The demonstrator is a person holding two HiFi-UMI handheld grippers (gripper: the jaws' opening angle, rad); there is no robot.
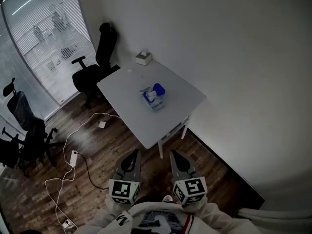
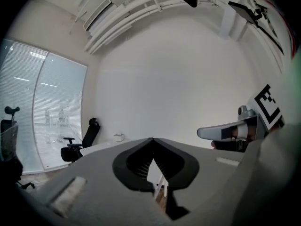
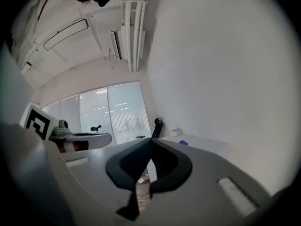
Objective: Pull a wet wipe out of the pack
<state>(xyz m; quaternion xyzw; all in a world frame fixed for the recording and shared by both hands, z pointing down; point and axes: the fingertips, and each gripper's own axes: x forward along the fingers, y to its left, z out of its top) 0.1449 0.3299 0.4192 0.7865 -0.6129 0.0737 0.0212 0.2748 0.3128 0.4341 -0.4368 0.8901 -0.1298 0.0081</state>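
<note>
The wet wipe pack, pale blue with its blue lid flipped up, lies near the middle of the white table. Both grippers hang low in the head view, close to my body and well short of the table. My left gripper is shut with nothing in it; in the left gripper view its jaws meet at the tip. My right gripper is also shut and empty, its tips touching. In the right gripper view only the pack's blue lid peeks over the jaws.
A white tissue box sits at the table's far corner. Black office chairs stand by the window and at the left. White cables and a power strip lie on the wood floor. A white wall runs along the right.
</note>
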